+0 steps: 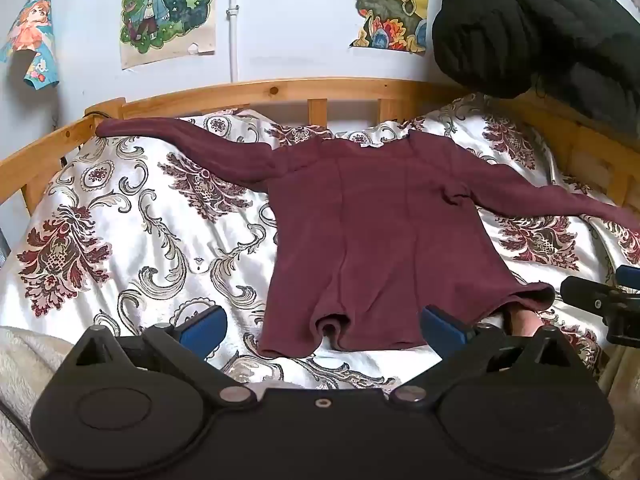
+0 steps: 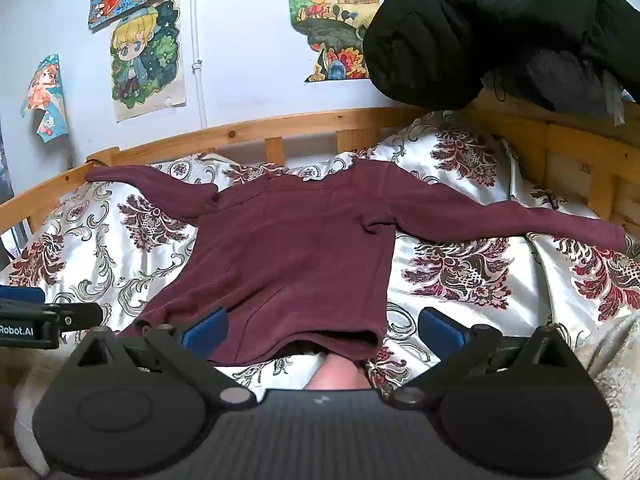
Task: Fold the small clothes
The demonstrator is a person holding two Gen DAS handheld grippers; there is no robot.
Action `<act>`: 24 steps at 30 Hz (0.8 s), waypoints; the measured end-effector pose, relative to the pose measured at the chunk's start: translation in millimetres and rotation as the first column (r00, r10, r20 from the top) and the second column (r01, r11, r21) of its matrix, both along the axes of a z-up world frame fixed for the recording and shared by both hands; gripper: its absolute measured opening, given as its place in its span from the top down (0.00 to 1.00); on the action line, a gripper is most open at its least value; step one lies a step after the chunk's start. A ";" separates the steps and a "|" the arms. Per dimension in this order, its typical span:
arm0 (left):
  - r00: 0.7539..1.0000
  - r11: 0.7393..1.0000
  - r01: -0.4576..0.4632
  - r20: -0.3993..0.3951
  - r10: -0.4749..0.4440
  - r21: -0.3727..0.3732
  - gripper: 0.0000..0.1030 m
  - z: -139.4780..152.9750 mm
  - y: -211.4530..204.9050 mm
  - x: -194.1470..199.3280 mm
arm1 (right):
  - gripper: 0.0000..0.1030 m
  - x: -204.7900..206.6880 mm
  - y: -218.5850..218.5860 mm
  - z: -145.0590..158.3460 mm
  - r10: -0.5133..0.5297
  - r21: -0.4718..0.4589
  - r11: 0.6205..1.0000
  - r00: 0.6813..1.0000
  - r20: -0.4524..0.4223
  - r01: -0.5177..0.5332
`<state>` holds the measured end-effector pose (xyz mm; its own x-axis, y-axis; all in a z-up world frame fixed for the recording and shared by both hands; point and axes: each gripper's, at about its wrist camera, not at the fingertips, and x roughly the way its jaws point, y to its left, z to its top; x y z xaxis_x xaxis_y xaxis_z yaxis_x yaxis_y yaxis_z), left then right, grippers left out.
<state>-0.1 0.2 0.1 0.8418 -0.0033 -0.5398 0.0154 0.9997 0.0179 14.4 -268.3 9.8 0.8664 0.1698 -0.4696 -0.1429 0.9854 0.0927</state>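
Observation:
A maroon long-sleeved top [image 1: 372, 224] [image 2: 296, 256] lies flat on the patterned bedcover [image 1: 132, 240], collar towards the wall and both sleeves spread sideways. My left gripper [image 1: 323, 328] hovers open at the near hem, and its blue pads [image 1: 204, 328] straddle the hem's left half without touching it. Open as well, my right gripper [image 2: 323, 330] has the hem's right half between its wide pads [image 2: 442, 328]. Each gripper shows at the edge of the other's view: right gripper [image 1: 600, 304], left gripper [image 2: 40, 316]. A bit of the person's skin [image 2: 340, 372] pokes out under the hem.
A wooden bed rail [image 1: 280, 90] runs along the back and both sides. A black padded jacket [image 1: 540, 28] hangs over the far right corner. Drawings [image 1: 168, 8] are stuck to the wall. A cream fleece blanket [image 1: 20, 368] lies at the near edge.

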 end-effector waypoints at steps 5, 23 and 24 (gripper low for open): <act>1.000 1.000 0.000 -0.003 0.000 0.003 0.01 -0.1 0.0 0.2 | 0.00 -0.2 -0.6 0.2 0.000 0.000 1.000 1.000 -0.001 0.000; 1.000 1.000 0.001 -0.005 -0.001 0.003 0.01 -0.1 -0.1 0.1 | 0.00 -0.3 -0.6 -0.4 -0.001 0.005 1.000 1.000 -0.004 0.001; 1.000 1.000 0.001 -0.005 -0.001 0.003 0.01 -0.1 -0.1 0.1 | 0.00 -0.3 -0.6 -0.3 -0.001 0.006 1.000 1.000 -0.004 0.001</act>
